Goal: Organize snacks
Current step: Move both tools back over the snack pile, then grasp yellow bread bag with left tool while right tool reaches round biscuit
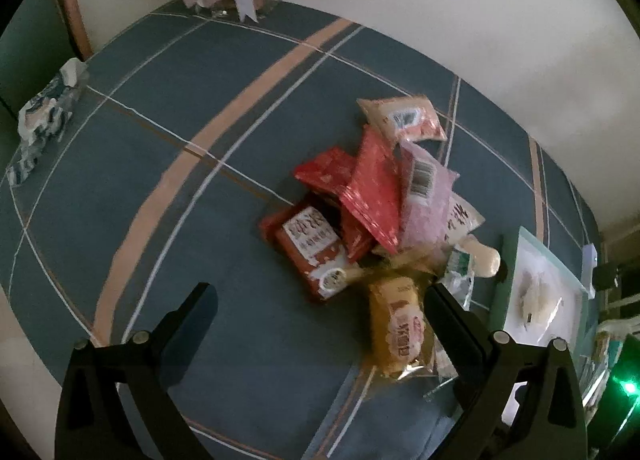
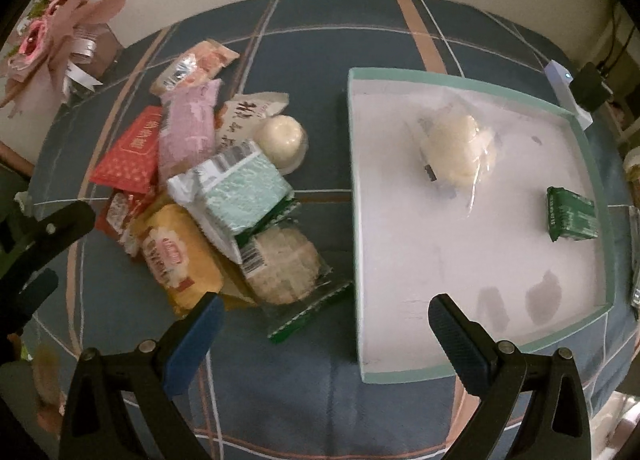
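Both grippers [image 1: 320, 300] [image 2: 326, 312] gape empty; snack pile [image 2: 224, 188] crowds beside tray [image 2: 472, 368].

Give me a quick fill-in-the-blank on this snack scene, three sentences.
1. The shallow teal-rimmed white tray holds a wrapped pale bun and a small ____ packet.
2. Both grippers, left gripper and right gripper, are ____.
3. The yellow wrapped cake lies ____ the tray.

Missing words: green; open; outside
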### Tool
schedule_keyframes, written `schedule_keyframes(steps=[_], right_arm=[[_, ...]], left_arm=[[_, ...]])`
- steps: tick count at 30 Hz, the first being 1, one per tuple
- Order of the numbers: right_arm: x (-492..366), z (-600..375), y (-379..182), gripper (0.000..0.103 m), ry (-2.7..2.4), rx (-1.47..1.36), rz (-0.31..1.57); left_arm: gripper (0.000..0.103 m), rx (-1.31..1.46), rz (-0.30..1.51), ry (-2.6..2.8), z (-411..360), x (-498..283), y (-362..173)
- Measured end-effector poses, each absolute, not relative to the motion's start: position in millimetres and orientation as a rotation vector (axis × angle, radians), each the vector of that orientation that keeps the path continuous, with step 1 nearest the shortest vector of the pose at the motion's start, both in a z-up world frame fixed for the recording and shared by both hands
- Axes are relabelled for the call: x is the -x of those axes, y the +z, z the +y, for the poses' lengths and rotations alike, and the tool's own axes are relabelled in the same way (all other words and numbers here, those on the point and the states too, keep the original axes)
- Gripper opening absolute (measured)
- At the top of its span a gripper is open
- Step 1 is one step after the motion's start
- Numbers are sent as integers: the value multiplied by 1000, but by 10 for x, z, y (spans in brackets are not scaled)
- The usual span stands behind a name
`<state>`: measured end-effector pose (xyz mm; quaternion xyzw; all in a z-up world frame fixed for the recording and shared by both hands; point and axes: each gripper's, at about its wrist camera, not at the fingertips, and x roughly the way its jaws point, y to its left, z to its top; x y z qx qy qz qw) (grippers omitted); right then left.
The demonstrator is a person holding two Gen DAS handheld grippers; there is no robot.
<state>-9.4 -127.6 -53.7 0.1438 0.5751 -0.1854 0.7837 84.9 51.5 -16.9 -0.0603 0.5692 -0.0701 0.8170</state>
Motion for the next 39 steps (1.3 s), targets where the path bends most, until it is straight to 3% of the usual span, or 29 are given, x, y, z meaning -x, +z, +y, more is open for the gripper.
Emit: schedule_keyframes(steps=[18,19,23,28,39], right_arm=[[134,-1576,-578,103,-495,-290,1284],[139,-1589,-578,103,-497,-293,1285],[142,-1599,-588,103,-498,-287,1287],[120,-1602,-601,103,-494,-288,1293],[78,-1578,-565,103,-430,-319,1254]], left_arm=[[102,86,1354,-213,66,-864,-621],[100,87,1357,-212,55,-866,-644],[73,125,1377,-230,52,-882,-704],[46,199,1385,-289,53,-863,-708],[45,200,1385,-258,77,-828,-717]])
